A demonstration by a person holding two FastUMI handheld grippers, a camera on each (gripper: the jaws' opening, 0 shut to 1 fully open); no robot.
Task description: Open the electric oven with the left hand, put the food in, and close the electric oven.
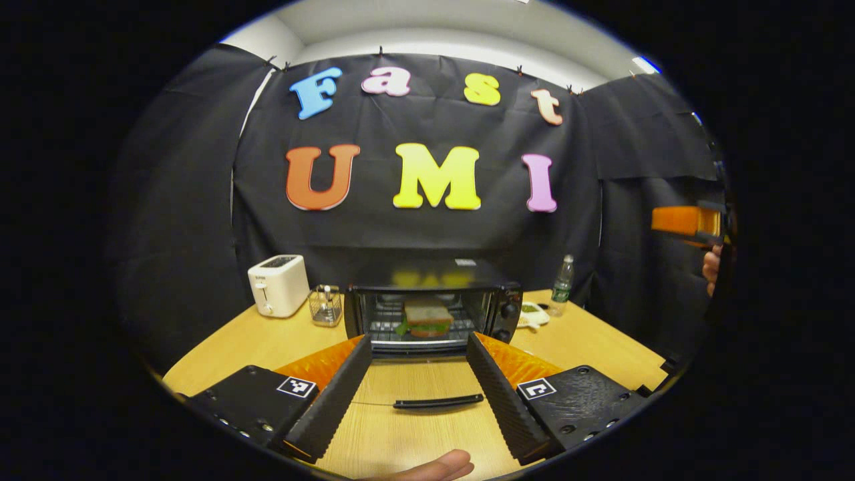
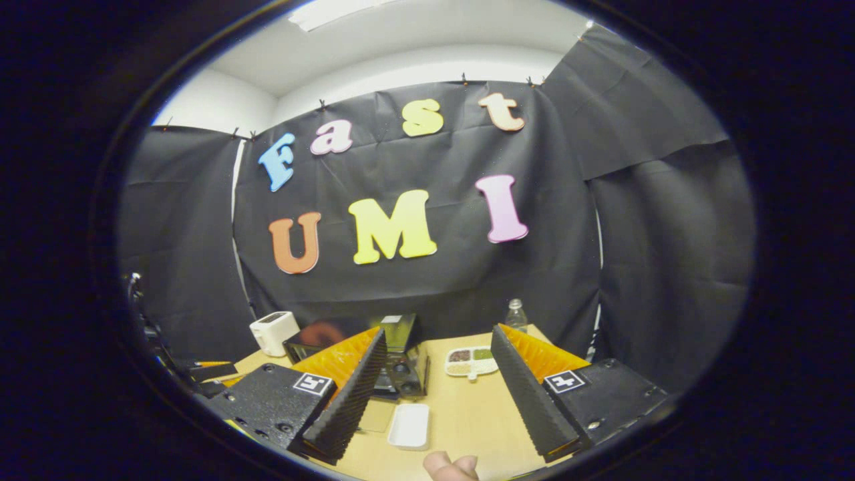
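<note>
The black electric oven (image 1: 434,284) stands at the middle of the wooden table with its glass door folded down toward me. The door's handle (image 1: 437,402) lies between the fingers of my left gripper (image 1: 419,339), which is open and holds nothing. A sandwich (image 1: 427,317) rests on the rack inside the oven. My right gripper (image 2: 439,331) is open and bare above the table, to the right of the oven (image 2: 399,334). An empty white tray (image 2: 409,425) lies on the table below it. The right gripper (image 1: 688,222) also appears at the right edge of the left gripper view, held by a hand.
A white toaster (image 1: 278,285) and a small wire basket (image 1: 326,306) stand left of the oven. A water bottle (image 1: 562,285) and a divided plate of food (image 2: 471,361) are to its right. The table (image 1: 588,341) ends near both grippers.
</note>
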